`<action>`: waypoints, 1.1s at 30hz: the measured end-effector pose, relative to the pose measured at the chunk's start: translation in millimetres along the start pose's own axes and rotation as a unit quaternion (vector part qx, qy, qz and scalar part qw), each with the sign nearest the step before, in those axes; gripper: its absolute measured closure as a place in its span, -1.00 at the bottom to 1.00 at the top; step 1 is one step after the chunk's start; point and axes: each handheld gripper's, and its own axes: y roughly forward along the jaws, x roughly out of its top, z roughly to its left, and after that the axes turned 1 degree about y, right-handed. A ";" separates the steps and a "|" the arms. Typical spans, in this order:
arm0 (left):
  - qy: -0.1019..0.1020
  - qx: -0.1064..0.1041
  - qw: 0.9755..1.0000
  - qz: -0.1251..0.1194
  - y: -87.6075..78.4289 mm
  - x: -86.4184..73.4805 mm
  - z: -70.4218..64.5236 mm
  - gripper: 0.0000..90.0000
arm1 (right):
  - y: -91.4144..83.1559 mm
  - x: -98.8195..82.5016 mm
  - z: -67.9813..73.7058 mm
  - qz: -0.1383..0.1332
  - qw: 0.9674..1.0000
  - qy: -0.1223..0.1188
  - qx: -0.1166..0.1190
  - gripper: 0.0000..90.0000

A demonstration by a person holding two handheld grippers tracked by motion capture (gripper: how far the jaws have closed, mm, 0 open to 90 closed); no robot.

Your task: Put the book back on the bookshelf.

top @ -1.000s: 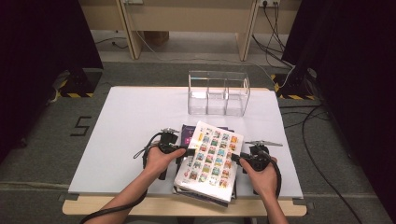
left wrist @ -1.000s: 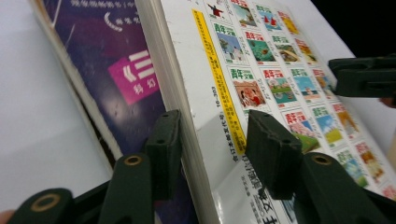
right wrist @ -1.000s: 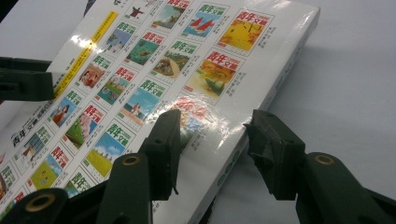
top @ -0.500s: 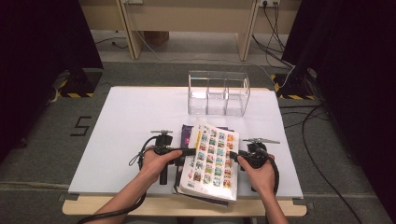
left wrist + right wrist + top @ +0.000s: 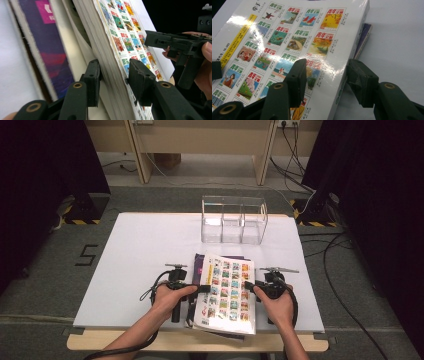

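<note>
Straddling the left edge of the top book [image 5: 226, 292], the left gripper [image 5: 202, 289] is seen with one jaw under the page block and the other over the printed cover. In the left gripper view the book [image 5: 117, 42] sits between the pads, which lie close against it; the jaws have just been opening a little, and a firm clamp cannot be confirmed. The right gripper [image 5: 251, 287] is set at the book's right edge with its jaws spread wide and just now opening further. In the right gripper view one jaw lies over the glossy cover [image 5: 294, 37] and the other stands off the spine side, clear of it, so nothing is gripped.

The top book lies on a stack at the near middle of the white table [image 5: 140, 250], above a purple-covered book [image 5: 200, 262] whose far corner projects. The stack's near edge reaches close to the table's front edge. A clear three-bay box [image 5: 234, 219] stands well apart at the far side. Bare table surface is noted to the left, right and beyond the stack.
</note>
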 end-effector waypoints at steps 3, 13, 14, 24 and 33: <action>0.012 0.009 1.000 0.005 0.1 0.8 -1.5 0.43 | 1.0 0.7 -0.5 0.003 1.000 0.002 0.002 0.07; 0.048 -0.008 0.999 0.009 -4.8 -1.0 2.3 0.64 | 16.0 28.2 -15.6 0.037 0.999 0.008 0.034 -0.04; 0.049 -0.009 0.999 0.009 -4.8 -1.0 2.6 0.64 | 20.7 37.3 -18.2 0.040 0.999 0.000 0.030 -0.04; 0.050 -0.010 0.999 0.010 -5.0 -1.7 4.9 0.64 | 35.2 59.0 -27.2 0.053 0.998 0.009 0.036 -0.06; 0.050 -0.017 0.999 0.008 -5.4 -2.4 8.1 0.63 | 48.9 71.9 -32.8 0.058 0.996 0.038 0.053 -0.06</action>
